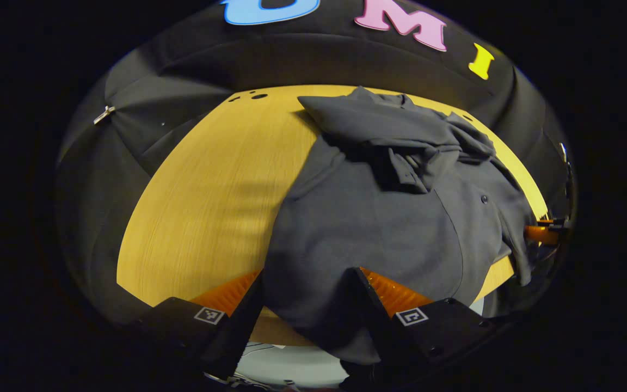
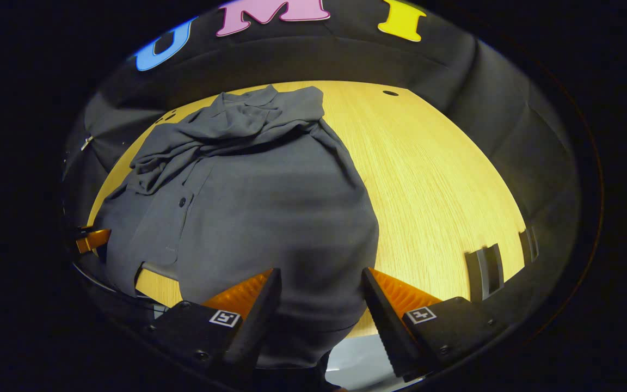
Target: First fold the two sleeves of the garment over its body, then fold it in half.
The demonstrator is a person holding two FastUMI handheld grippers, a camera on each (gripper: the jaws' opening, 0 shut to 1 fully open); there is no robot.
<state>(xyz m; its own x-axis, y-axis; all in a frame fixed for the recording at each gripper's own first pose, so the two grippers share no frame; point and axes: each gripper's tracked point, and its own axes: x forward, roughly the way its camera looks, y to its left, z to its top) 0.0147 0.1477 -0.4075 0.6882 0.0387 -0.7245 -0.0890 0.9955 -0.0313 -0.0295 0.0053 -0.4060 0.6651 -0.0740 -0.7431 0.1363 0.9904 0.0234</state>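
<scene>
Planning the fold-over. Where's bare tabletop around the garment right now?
Bare table between the garment and the booth wall in the left gripper view; likewise in the right gripper view. The near edge is crowded: left gripper, right gripper, overhanging hem.

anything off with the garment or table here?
The garment isn't flat: its sleeves and collar are bunched in a rumpled heap at the far end, and its near hem hangs over the table edge between each gripper's open fingers. No damage visible.
</scene>
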